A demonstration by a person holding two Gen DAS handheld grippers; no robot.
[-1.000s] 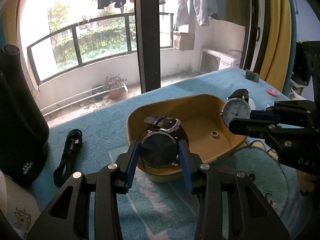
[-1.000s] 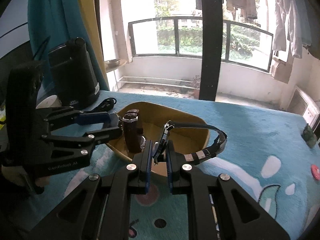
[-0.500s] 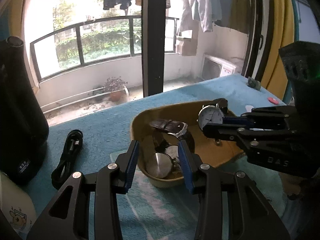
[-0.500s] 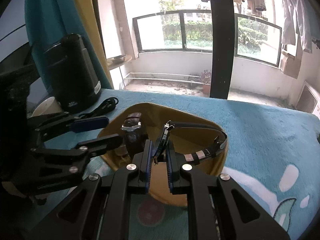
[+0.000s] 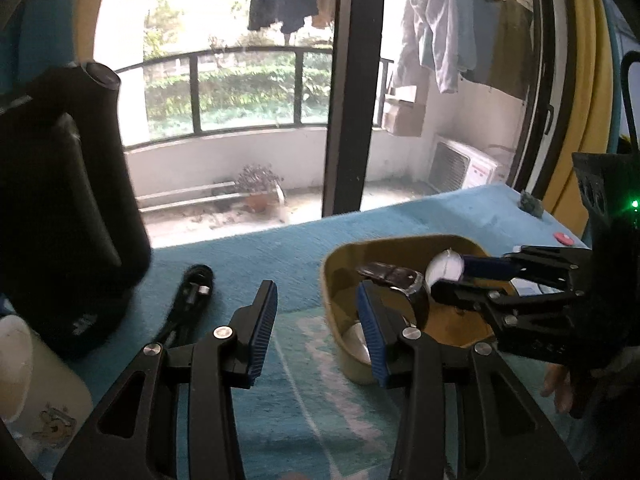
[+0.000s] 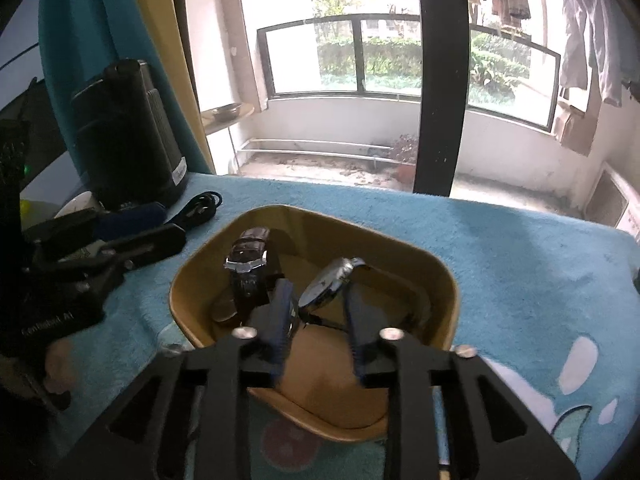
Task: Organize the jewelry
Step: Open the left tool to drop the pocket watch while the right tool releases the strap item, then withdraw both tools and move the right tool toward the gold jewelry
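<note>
A mustard-yellow tray (image 6: 436, 276) stands on the blue fleece cloth; it also shows in the left wrist view (image 5: 332, 280). In it lie a dark leather-strap watch (image 6: 248, 264) and a white-faced metal watch (image 6: 330, 286). My right gripper (image 6: 316, 320) is open over the tray, its jaws either side of the white-faced watch, holding nothing. My left gripper (image 5: 316, 320) is open and empty, left of the tray's near rim. In the left wrist view the dark watch (image 5: 396, 280) and the white dial (image 5: 442, 268) show beside the right gripper's fingers (image 5: 480, 266).
A tall black cylindrical appliance (image 5: 60, 208) stands at the left, with a coiled black cable (image 5: 188, 300) beside it and a white mug (image 5: 32, 372) in front. A small red disc (image 5: 563, 238) and a dark lump (image 5: 530, 203) lie at the far right table edge.
My left gripper let go of the dark watch into the tray and drew back left. My right gripper carried the white-faced watch over the tray, opened, and the watch now rests inside.
</note>
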